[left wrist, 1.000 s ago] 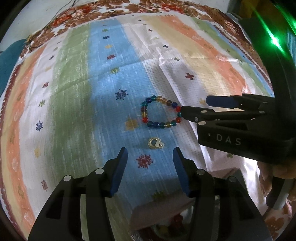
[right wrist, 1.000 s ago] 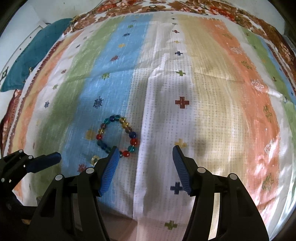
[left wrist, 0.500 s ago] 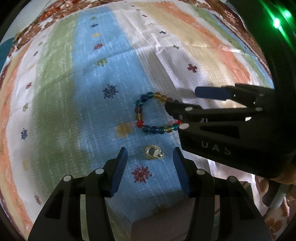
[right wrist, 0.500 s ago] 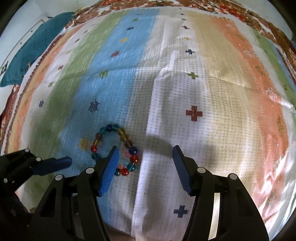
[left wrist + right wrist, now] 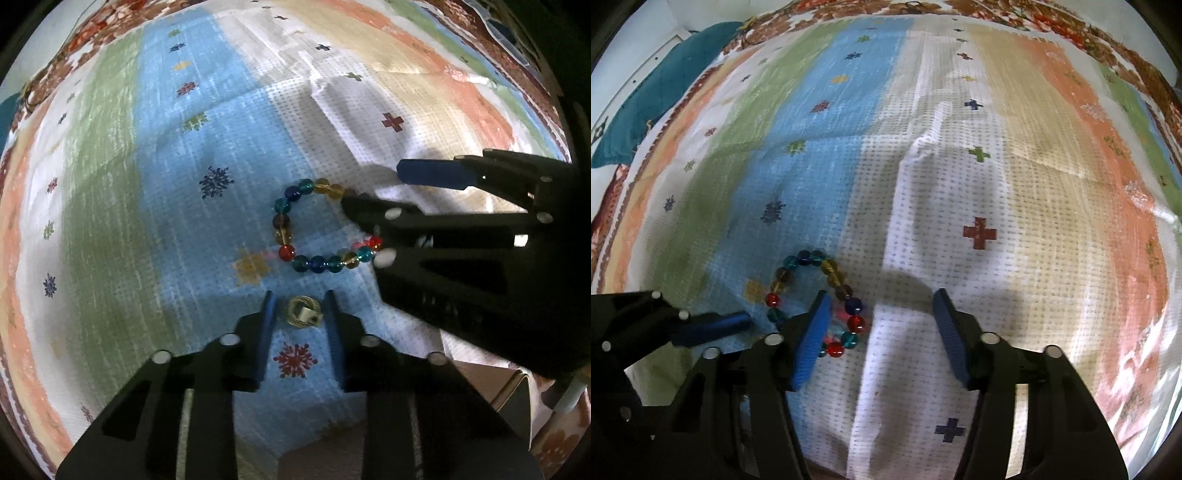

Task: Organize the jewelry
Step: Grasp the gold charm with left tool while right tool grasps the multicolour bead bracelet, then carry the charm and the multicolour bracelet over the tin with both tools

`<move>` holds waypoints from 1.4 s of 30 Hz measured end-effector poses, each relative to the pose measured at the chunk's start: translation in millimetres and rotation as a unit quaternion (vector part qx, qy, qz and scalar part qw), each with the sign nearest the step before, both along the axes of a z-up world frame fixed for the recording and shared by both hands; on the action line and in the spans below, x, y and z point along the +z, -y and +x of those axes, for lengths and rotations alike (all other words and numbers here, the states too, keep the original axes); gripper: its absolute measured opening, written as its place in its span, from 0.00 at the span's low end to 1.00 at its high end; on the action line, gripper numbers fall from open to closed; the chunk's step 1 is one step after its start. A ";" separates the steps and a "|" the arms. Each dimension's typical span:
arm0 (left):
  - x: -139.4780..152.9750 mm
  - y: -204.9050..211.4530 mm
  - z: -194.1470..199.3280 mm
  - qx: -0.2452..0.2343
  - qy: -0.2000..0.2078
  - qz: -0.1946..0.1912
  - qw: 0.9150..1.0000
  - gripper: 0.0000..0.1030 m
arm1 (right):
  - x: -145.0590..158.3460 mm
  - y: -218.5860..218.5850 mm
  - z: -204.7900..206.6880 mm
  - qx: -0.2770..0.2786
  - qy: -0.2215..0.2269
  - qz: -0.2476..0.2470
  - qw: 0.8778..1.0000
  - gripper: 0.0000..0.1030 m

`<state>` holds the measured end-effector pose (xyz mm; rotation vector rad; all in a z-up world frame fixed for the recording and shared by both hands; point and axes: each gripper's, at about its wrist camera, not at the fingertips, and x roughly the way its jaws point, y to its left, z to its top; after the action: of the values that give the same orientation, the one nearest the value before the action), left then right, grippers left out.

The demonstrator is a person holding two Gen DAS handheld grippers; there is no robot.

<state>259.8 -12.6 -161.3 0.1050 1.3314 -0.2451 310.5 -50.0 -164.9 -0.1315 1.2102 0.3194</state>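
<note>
Small gold metal ring (image 5: 303,312) on striped cloth (image 5: 177,206) just below the multicoloured glass-bead bracelet (image 5: 317,225), left gripper (image 5: 300,308) jaws just closing around ring, not visibly pinching, right gripper (image 5: 879,325) spread, closing, one finger inside bracelet.

Glossy, translucent glass-like beads of a bracelet (image 5: 317,225) catch the light on a coarse, matt woven cloth (image 5: 177,206) with a waffle-like texture. Near it lies a small shiny gold-toned metal ring (image 5: 303,312). The left gripper (image 5: 300,314) and right gripper (image 5: 882,332) are matt black plastic with ribbed blue pads.
</note>
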 end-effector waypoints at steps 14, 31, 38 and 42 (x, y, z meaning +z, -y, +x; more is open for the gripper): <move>7.3 -15.0 -4.7 0.015 0.010 -0.014 1.000 0.17 | 3.9 6.6 -1.2 -0.008 -0.007 0.038 0.999 0.11; 62.6 -38.9 -41.2 0.038 0.064 -0.043 0.996 0.17 | 56.0 -1.4 -39.9 0.018 0.048 0.027 0.998 0.10; 86.4 -44.4 -53.7 0.052 0.088 -0.055 0.993 0.17 | 83.7 -5.1 -59.5 0.022 0.069 0.041 0.997 0.10; 97.0 -49.7 -65.5 0.063 0.101 -0.063 0.991 0.17 | 95.7 -3.6 -72.0 0.025 0.075 0.058 0.995 0.10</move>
<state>194.3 37.1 -64.3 -0.0602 1.1140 -0.2056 238.5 -46.4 -69.2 -0.0839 1.0389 0.4166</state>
